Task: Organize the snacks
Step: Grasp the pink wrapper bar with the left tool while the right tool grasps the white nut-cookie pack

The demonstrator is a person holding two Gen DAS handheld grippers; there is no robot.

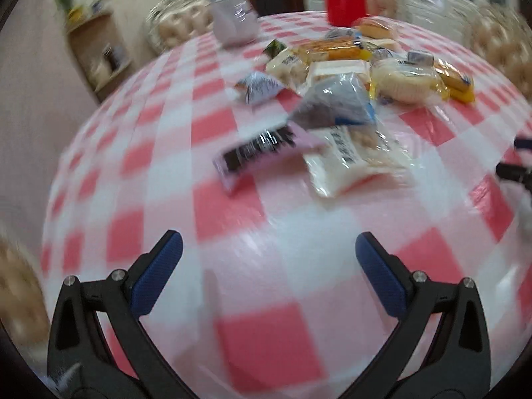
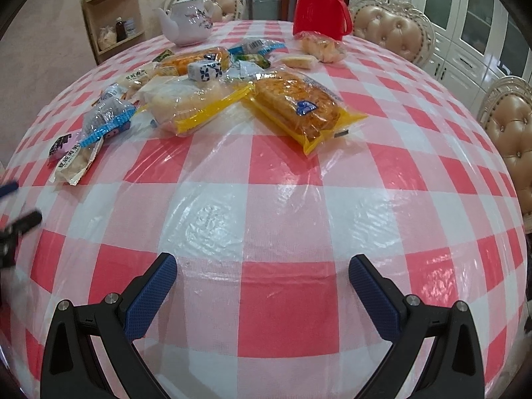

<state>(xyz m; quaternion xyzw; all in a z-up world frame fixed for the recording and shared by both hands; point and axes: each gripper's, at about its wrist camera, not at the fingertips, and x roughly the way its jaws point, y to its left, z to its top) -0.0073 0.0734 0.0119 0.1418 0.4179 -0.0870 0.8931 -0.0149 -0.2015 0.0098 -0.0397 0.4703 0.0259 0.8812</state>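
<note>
Several wrapped snacks lie in a loose pile across the far half of the red-and-white checked table (image 2: 276, 302). A yellow-edged bread loaf pack (image 2: 299, 106) lies nearest the middle, with a pale bun pack (image 2: 189, 103) to its left. At the left edge of the pile lie a blue-trimmed clear pack (image 2: 106, 116) and a white cracker pack (image 2: 78, 159). In the blurred left wrist view the cracker pack (image 1: 349, 159) and a dark-labelled packet (image 1: 256, 149) lie closest. My left gripper (image 1: 269, 249) is open over bare cloth. My right gripper (image 2: 262, 272) is open too, holding nothing.
A red thermos jug (image 2: 321, 6) and a white teapot (image 2: 188, 21) stand at the table's far side. Padded chairs (image 2: 395, 30) ring the table. A wooden corner shelf (image 2: 113, 20) stands at the back left. The left gripper's tip (image 2: 20, 222) shows at the right wrist view's left edge.
</note>
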